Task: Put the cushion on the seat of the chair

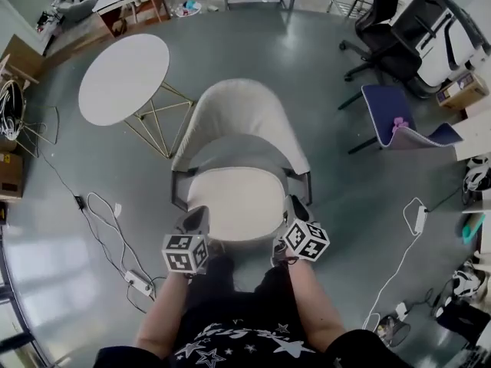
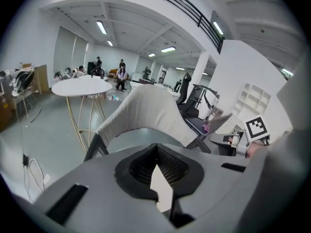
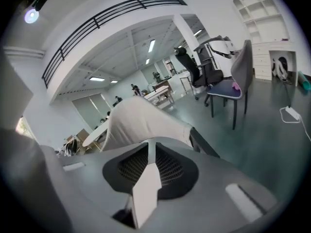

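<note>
Head view hides most of both grippers: the left gripper (image 1: 196, 218) and right gripper (image 1: 295, 208) show mainly as their marker cubes, with the person's forearms and dark lap below them. The seat of the chair (image 1: 242, 117) is covered by the cushion (image 1: 234, 202), so I cannot tell whether the cushion rests on it or hangs just above. In both gripper views the grey gripper body fills the lower half and blocks the seat; only the curved chair back rises beyond it.

One cushion, one pale chair and two grippers are in play. Around them stand one round white table (image 1: 123, 79) on thin gold legs, one blue chair (image 1: 387, 110) and one black office chair (image 1: 391, 41). White cables (image 1: 100, 213) loop on the grey floor. Small, distant people in the left gripper view are too small to make out.

The cushion is cream, flat and rounded, matching the chair's fabric. It lies over the seat, in front of the backrest, its near edge at the grippers. Each gripper has its jaws drawn narrow on that edge, one at each near corner: a cream wedge of cushion is pinched between the dark ribbed pads in each gripper view.
</note>
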The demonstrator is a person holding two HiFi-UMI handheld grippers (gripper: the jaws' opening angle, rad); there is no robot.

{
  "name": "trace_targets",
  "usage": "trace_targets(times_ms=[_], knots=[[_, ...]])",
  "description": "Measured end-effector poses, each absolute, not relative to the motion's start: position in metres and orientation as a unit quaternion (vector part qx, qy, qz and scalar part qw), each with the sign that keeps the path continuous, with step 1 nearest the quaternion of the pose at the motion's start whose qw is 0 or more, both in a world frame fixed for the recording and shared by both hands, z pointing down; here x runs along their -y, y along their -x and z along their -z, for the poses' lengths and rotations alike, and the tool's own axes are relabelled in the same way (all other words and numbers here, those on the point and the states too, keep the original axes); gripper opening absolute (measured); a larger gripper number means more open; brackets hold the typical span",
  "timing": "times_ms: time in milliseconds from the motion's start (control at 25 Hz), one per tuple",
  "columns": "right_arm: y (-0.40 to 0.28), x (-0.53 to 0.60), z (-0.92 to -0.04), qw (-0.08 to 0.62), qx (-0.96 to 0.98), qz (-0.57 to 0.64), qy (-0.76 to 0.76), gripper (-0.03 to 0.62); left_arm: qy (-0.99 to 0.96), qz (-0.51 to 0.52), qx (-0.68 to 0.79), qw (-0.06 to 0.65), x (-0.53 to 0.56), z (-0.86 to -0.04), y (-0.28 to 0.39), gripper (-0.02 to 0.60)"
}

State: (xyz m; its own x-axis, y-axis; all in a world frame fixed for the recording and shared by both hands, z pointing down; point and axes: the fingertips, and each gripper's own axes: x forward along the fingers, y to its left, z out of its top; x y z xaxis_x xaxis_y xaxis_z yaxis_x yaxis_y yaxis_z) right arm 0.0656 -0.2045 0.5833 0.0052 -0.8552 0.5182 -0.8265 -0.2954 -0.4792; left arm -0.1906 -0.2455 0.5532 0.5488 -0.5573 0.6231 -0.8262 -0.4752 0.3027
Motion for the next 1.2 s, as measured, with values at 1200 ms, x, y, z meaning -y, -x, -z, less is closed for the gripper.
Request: trace_targets(times_ms=[1200], knots=[[-0.021, 0.136, -0.495, -0.065, -0.875, 0.324, 0.354, 0.003, -0.689, -0.096, 0.661, 0.28, 0.019, -0.479, 0.176, 0.009]])
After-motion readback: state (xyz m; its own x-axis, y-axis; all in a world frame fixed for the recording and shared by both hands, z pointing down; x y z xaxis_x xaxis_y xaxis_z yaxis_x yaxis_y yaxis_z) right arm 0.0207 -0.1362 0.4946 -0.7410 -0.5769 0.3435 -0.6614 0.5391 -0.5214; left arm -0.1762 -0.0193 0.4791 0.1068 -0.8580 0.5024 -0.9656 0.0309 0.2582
